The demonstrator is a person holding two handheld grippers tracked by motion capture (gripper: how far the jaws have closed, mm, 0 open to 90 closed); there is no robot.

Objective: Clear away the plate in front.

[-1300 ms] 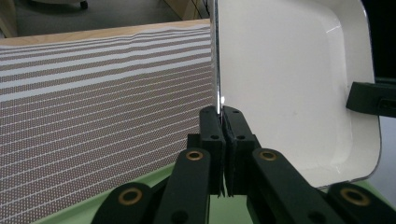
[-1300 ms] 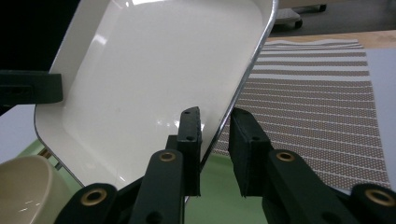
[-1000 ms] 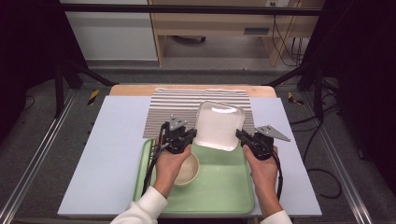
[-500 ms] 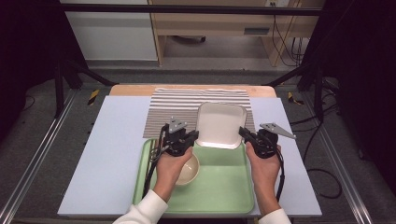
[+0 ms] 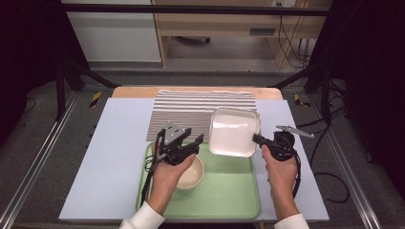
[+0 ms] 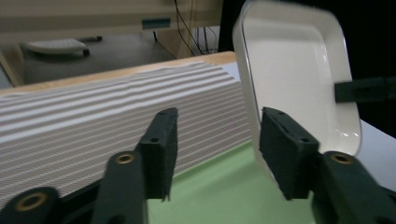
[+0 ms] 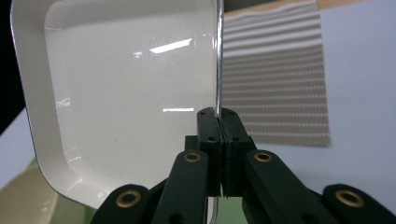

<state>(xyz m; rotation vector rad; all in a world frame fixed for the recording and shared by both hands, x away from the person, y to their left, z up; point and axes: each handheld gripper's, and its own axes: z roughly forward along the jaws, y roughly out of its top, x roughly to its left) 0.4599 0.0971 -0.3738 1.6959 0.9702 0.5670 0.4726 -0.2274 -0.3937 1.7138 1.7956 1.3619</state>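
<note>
High view, from above the table: the right gripper (image 5: 255, 139) has its jaws pinched tight on the rim of a white square dish (image 5: 235, 131), gripping it at the dish's 3 o'clock edge. The dish hangs tilted, its hollow turned toward the camera, over the far right part of a green tray (image 5: 229, 191) and the near edge of a striped mat (image 5: 191, 112). At 9 o'clock from the dish, a little apart from it, the left gripper (image 5: 198, 140) has its jaws spread wide with nothing between them. Under the left hand (image 5: 169, 174), at about 6 o'clock from that gripper, a cream bowl (image 5: 193, 175) sits in the left part of the tray. Tray and mat both lie on a pale blue table cover (image 5: 112, 157), the mat at 12 o'clock from the tray.

Left gripper view: the two black pads (image 6: 161, 147) stand well apart; the dish (image 6: 299, 70) rises at 1 o'clock, its near edge just beside the right-hand pad, and I cannot tell whether they touch. The striped mat (image 6: 93, 121) runs from 9 to 12 o'clock, the tray (image 6: 219, 186) lies below.

Right gripper view: the pads (image 7: 208, 135) meet on the thin rim of the dish (image 7: 126, 93), which stands on edge at 11 o'clock. The mat (image 7: 275, 79) lies at 1 o'clock, and the cream bowl (image 7: 23, 200) peeps in at 8 o'clock
</note>
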